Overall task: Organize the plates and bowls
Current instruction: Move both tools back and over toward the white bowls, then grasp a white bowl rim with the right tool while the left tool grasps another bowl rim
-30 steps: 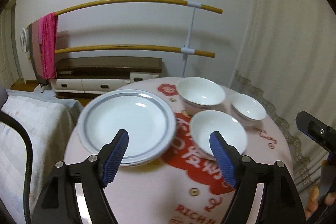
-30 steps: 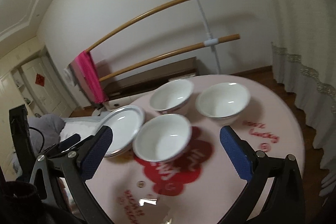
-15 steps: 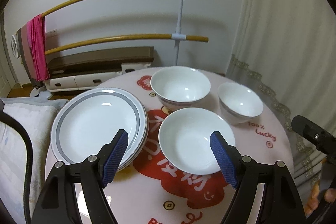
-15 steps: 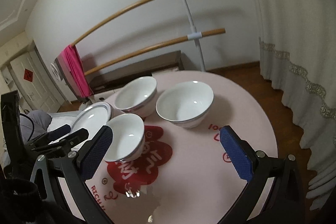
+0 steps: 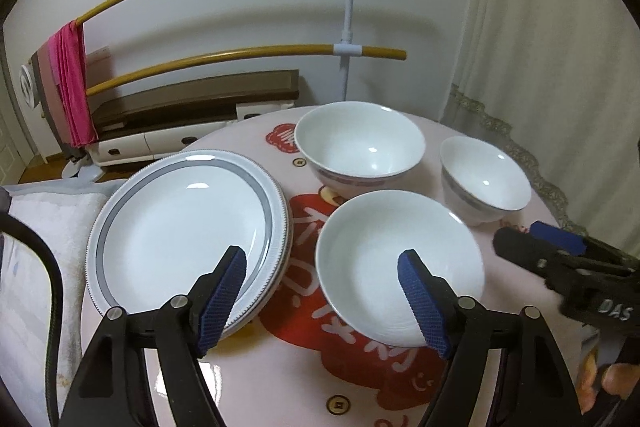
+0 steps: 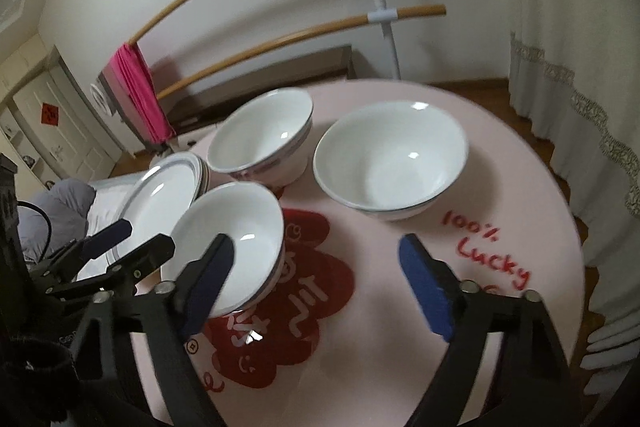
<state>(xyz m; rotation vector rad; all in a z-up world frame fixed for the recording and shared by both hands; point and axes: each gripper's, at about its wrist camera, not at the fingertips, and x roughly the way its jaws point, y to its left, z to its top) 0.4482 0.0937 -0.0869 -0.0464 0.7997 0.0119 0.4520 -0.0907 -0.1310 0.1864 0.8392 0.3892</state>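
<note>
Round pink table (image 5: 256, 383) with red drawings sits in a room w/ a white wall, a curtain (image 5: 560, 47) and a rack (image 5: 348, 27) of two yellow bars; a pink cloth (image 5: 74, 83) hangs on the rack's end. On the table's left lies a stack of plates (image 5: 180, 227) w/ a gray ring; a big white bowl (image 5: 360, 147) stands at the back, a small bowl (image 5: 486, 179) is at the right, a shallow white bowl (image 5: 400, 263) sits nearest, just beside the plates. Left gripper (image 5: 322, 297) hangs over the gap between plates and shallow bowl; its jaws are closing, but the blue pads grip nothing. Right gripper (image 6: 316, 287) floats above the table near the small bowl; its jaws are closing too, nothing between them but bare table.
</note>
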